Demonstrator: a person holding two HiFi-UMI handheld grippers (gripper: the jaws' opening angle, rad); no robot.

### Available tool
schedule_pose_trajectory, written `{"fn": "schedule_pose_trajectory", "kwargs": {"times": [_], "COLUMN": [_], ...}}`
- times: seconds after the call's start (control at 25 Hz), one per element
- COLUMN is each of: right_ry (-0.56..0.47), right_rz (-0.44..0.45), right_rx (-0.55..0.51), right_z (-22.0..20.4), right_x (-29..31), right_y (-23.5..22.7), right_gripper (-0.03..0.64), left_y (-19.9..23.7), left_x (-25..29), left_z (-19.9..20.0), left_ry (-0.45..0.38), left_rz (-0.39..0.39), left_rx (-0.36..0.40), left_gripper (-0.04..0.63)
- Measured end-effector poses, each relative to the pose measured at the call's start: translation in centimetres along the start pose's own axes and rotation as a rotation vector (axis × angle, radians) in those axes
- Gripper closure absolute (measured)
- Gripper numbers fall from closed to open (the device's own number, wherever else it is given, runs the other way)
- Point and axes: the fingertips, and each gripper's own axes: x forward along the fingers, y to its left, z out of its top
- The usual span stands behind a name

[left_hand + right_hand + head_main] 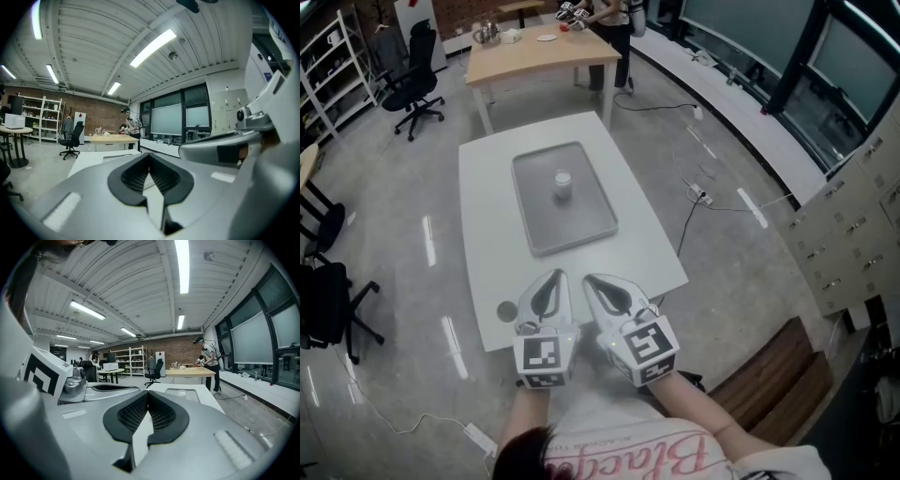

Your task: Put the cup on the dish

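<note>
A small white cup (562,181) stands upright in the middle of a grey tray (542,220) on the white table (487,187). A small grey round dish (506,310) lies near the table's front left corner. My left gripper (551,277) and right gripper (592,279) rest side by side at the table's front edge, well short of the tray. Both are shut with nothing between the pads. In the left gripper view the left gripper (150,157) has its black pads touching. The right gripper (147,394) looks the same in its own view, with the cup (182,392) far ahead.
A wooden table (539,52) with small items stands beyond the white one, and a person (605,19) is at its far side. Black office chairs (412,80) and shelves are on the left. Cables (694,202) run over the floor on the right. A wooden bench (778,384) is near my right.
</note>
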Motion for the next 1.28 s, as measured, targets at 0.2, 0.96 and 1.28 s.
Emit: {"fn": "schedule_pose_trajectory", "kwargs": {"times": [0.2, 0.96, 1.28], "right_ry": [0.017, 0.155, 0.225], "right_rz": [0.005, -0.107, -0.137], "right_rx": [0.002, 0.026, 0.040], "right_z": [0.0, -3.4, -5.6], "right_x": [2.8, 14.1, 17.0], "right_y": [-1.7, -10.8, -13.9], "right_gripper": [0.615, 0.614, 0.615], "left_y": [1.2, 6.4, 7.7], "left_x": [3.2, 17.2, 23.0], "left_z": [0.2, -6.4, -10.6], "left_ry": [-0.007, 0.127, 0.202], "left_rz": [-0.018, -0.093, -0.076], "left_rx": [-0.018, -0.015, 0.015], "left_gripper": [0.593, 0.440, 0.315]}}
